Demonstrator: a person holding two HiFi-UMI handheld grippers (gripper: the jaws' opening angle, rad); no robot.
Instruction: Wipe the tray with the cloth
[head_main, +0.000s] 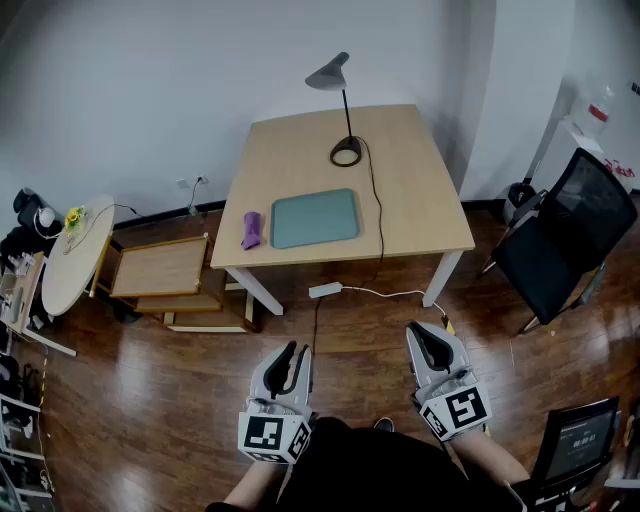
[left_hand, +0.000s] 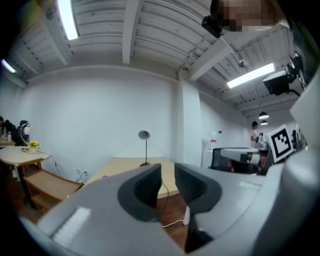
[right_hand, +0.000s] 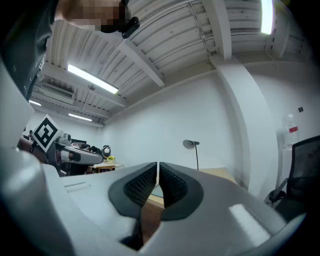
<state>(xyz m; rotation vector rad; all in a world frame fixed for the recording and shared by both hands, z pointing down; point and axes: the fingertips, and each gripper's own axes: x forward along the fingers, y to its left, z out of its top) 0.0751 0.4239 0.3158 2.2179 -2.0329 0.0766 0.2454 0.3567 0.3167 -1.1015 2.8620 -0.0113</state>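
Teal tray (head_main: 315, 218) lies on the wooden surface (head_main: 420, 200), with the purple cloth (head_main: 251, 229) just beside its left edge. Well short of the tray, left gripper (head_main: 291, 352) and right gripper (head_main: 421, 336) hold empty jaws together. One should open wide to take the cloth.

Desk lamp (head_main: 346, 152) on wooden table (head_main: 420, 200), black chair (head_main: 565, 240) — at right, power strip (head_main: 325, 290) on floor (head_main: 170, 400)

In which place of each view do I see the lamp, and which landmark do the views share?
Head view: lamp at top centre, on the far side of the table.
Left gripper view: lamp slightly left of centre, small.
Right gripper view: lamp right of centre, small.
Shared landmark: the table it stands on.
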